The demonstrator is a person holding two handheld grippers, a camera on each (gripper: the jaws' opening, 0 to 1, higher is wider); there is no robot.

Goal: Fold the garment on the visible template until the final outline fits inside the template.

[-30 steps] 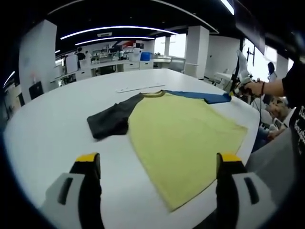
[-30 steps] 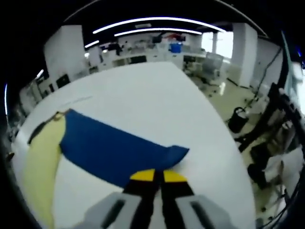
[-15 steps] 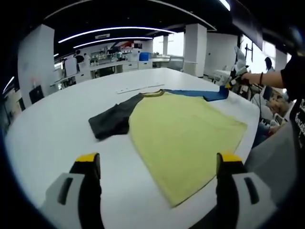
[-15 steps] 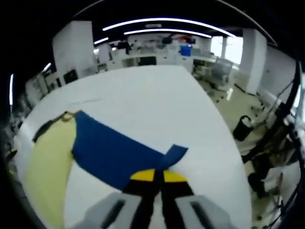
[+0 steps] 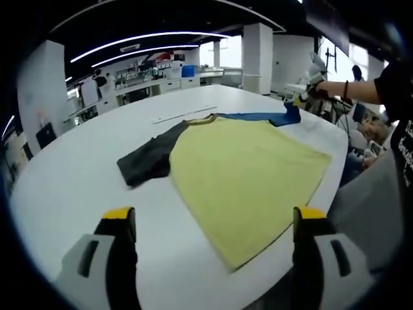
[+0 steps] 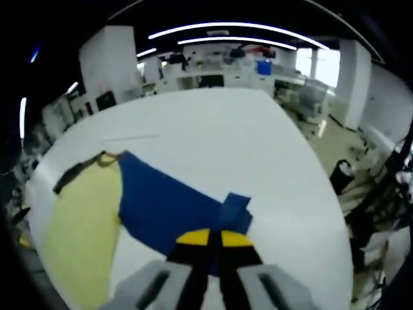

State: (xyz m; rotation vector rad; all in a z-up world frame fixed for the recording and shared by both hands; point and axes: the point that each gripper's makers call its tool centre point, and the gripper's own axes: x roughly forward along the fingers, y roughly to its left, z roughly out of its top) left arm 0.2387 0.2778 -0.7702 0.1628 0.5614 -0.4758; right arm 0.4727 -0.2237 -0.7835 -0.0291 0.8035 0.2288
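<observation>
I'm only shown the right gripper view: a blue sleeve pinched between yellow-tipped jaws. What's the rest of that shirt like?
Observer: In the left gripper view the shirt has a broad yellow body, spread flat on the white table.
Operator: Is there a second sleeve?
Observer: Yes, a dark sleeve, bunched up short on the opposite side.
Operator: And the other gripper?
Observer: The left gripper hangs near the shirt's hem, jaws wide apart, holding nothing.

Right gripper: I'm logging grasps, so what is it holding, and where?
The right gripper is shut on the blue sleeve, pinching its cuff end, which is lifted.
</observation>
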